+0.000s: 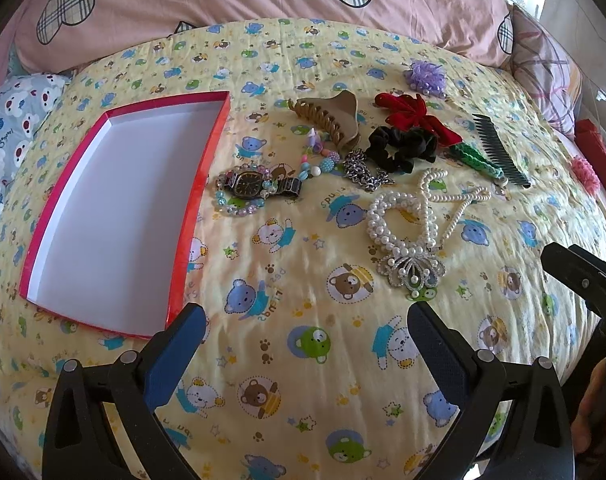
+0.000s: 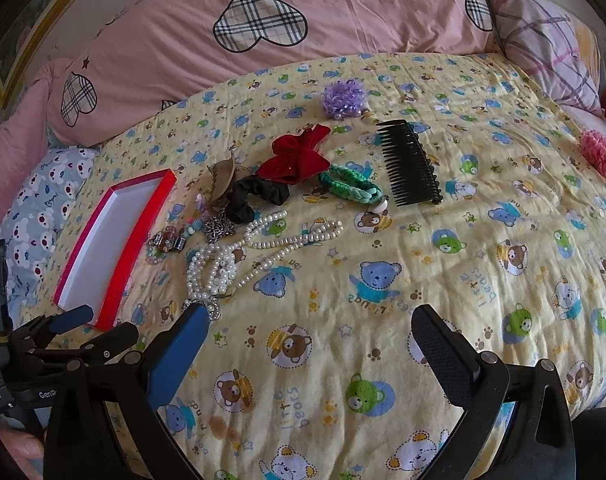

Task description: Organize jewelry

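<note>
- The left gripper (image 1: 307, 320) hung over the yellow bed cover with little bears (image 1: 303, 360), jaws wide apart and holding nothing.
- The right gripper (image 2: 307, 328) was the same (nothing between its jaws).
- The white pearl necklace (image 1: 407, 216) lay just right of the empty red box with white inside (image 1: 115, 208), near a dark square watch (image 1: 249, 188).

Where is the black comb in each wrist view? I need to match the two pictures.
Left wrist view: the black comb lies at upper right, teeth pointing left, right of the green braided band.
Right wrist view: the comb lies above centre, again just right of the green band.
Shared landmark: the red box, at the left in both.
</note>
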A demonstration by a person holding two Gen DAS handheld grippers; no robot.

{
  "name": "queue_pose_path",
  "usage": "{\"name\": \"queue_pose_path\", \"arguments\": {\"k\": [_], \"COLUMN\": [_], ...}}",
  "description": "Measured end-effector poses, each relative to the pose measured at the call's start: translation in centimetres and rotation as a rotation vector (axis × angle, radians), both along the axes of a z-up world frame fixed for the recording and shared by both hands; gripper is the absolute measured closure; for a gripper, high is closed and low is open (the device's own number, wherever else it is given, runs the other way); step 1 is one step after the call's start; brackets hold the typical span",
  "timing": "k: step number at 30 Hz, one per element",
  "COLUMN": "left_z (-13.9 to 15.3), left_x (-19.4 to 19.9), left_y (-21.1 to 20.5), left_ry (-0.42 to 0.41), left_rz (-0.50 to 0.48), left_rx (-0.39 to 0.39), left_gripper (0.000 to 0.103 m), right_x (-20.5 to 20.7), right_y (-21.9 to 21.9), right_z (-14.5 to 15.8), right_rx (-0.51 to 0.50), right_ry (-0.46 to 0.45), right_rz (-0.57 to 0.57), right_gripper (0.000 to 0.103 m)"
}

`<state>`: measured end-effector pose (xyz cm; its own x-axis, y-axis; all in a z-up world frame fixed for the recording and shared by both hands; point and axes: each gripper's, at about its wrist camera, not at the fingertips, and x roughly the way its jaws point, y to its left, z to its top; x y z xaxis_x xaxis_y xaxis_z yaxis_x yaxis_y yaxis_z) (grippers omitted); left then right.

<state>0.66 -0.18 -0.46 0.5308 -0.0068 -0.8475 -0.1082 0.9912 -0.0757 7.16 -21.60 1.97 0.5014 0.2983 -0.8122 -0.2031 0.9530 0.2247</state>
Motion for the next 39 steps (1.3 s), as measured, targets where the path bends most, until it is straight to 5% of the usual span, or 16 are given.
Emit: {"name": "queue_pose_path", "arguments": {"k": [12, 20, 28, 39], "left_z": [-0.1, 0.0, 1.7, 1.6], "left_x": [0.3, 2.0, 4.8, 12.8], "left_y": [0.6, 1.1, 2.4, 4.1], "left_ry": [-0.031, 0.012, -0.058, 0.024], "left_rz": [-0.009, -0.019, -0.001, 0.025], "left_rx": [-0.064, -0.022, 0.008, -0.127], "left_gripper": [0.002, 0.002, 0.002, 0.002], "right_x": [0.6, 1.9, 4.9, 11.3], "right_y": [-0.7, -1.6, -3.0, -5.0], "right_z": [-0.3, 0.0, 0.8, -0.4], "right_rx": [0.021, 0.031, 0.056, 0.04], "right_ry": [0.013, 0.024, 0.026, 0.08], "right_rz": [-0.015, -0.032, -0.059, -0.099], "right_gripper": [0.002, 0.003, 0.003, 0.013]}}
